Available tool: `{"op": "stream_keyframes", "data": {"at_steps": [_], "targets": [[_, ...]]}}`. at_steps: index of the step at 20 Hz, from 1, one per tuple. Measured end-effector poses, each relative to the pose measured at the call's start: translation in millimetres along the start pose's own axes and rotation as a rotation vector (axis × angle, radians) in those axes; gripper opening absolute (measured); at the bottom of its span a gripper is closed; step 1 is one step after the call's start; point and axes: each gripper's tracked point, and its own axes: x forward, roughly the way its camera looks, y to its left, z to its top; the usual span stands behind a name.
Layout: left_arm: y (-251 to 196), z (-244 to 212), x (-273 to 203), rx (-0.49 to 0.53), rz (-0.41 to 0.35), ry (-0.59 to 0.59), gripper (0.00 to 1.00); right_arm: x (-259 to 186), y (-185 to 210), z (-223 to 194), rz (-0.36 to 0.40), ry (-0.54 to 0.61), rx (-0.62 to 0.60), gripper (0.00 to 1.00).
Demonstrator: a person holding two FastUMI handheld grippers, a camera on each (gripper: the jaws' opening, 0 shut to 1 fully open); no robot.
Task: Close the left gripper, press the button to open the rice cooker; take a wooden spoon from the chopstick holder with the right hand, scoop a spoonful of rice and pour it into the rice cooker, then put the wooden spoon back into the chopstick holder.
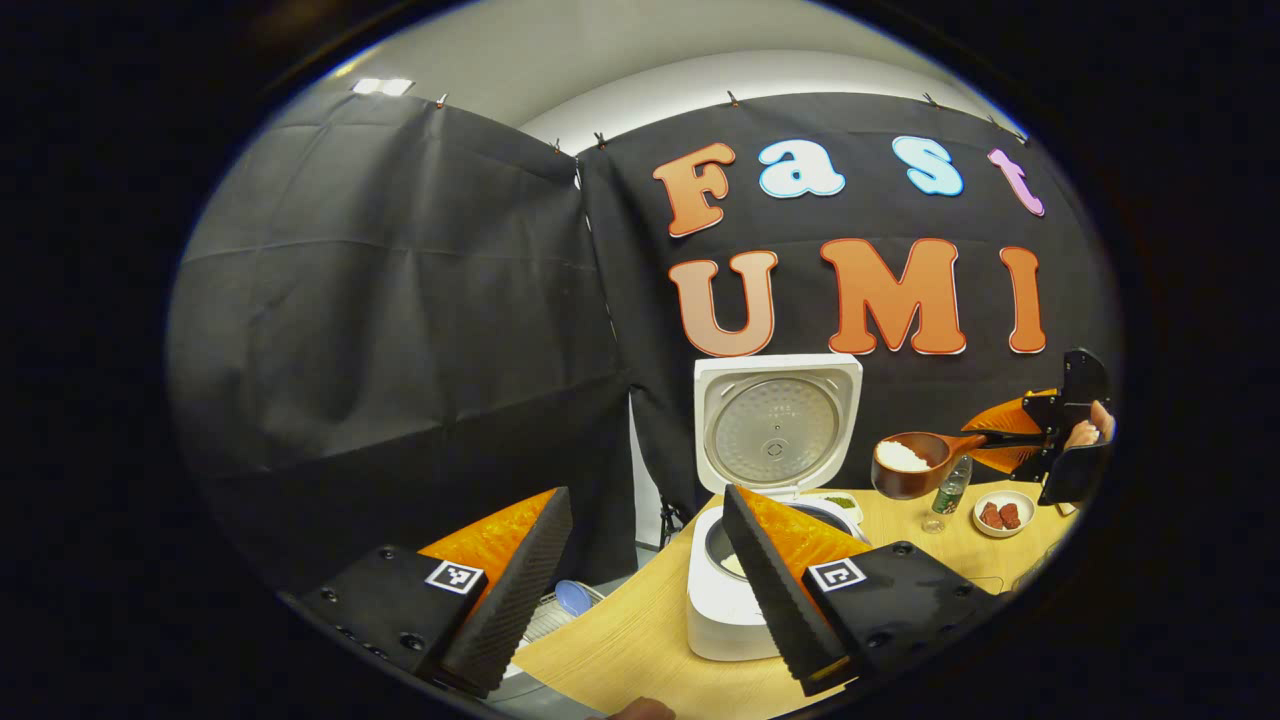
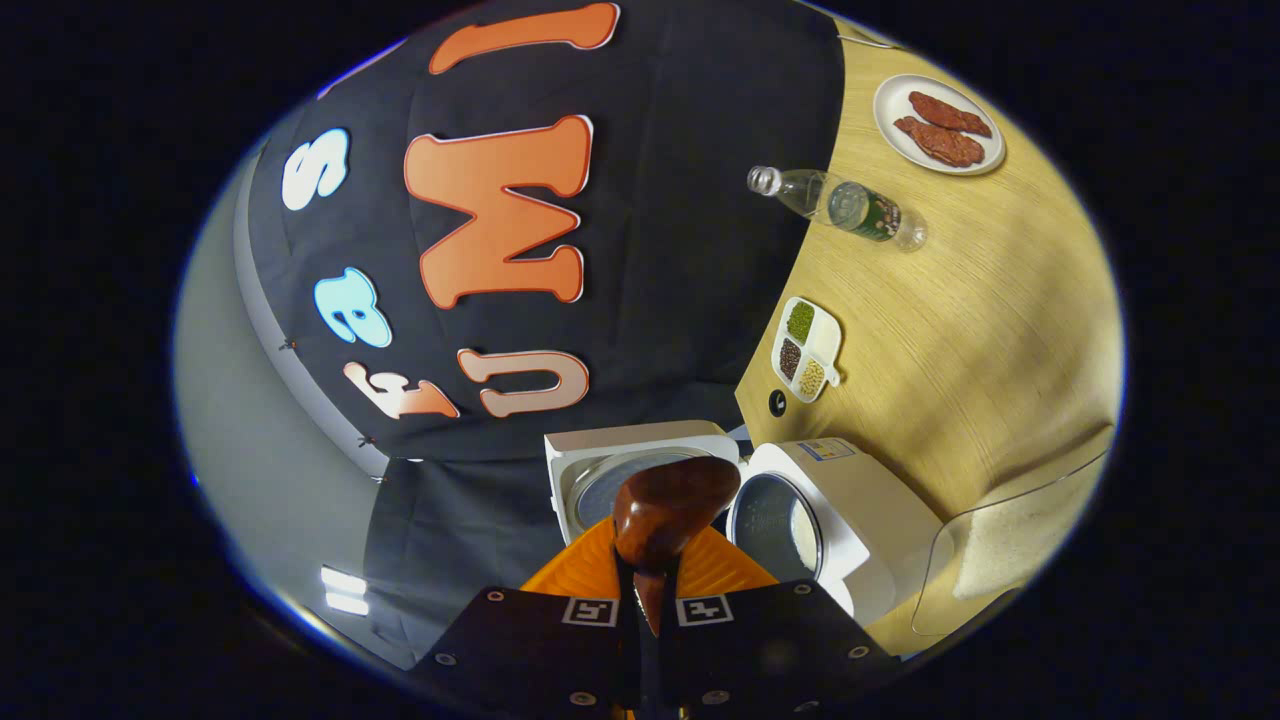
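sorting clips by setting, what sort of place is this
Probably a staged kitchen corner in a recording booth, not a real home: black cloth walls, a wooden table with an open rice cooker, and a small plate of food.

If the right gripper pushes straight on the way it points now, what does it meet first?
Probably the rice cooker: the spoon held in the right gripper leads, toward the raised lid and the pot's mouth. Depth is unclear.

- table (image 2: pixel 980 330): light wood grain, smooth matt top
- rice cooker (image 1: pixel 722 610): glossy white plastic, and the lid's inner plate (image 1: pixel 772 430) looks like dull brushed metal
- wooden spoon (image 2: pixel 665 515): dark, polished, kinda shiny
- bottle (image 2: pixel 845 205): clear plastic
- small plate (image 2: pixel 938 125): glossy white, ceramic-looking
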Motion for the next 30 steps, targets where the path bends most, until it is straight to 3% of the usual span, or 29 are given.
{"op": "stream_keyframes", "data": {"at_steps": [9,19,30], "targets": [[25.5,-6.1,2.1,0.021,0.037,0.011,1.0,77.3,9.5,-22.0,-0.133,-0.006,-0.37,0.07],[53.2,-23.2,8.6,0.014,0.077,0.062,0.99,115.5,2.5,-40.1,-0.257,-0.05,-0.811,0.07],[57.8,-22.6,8.2,0.031,0.081,0.07,0.99,119.0,32.5,-50.8,-0.23,-0.093,-1.109,0.07]]}}
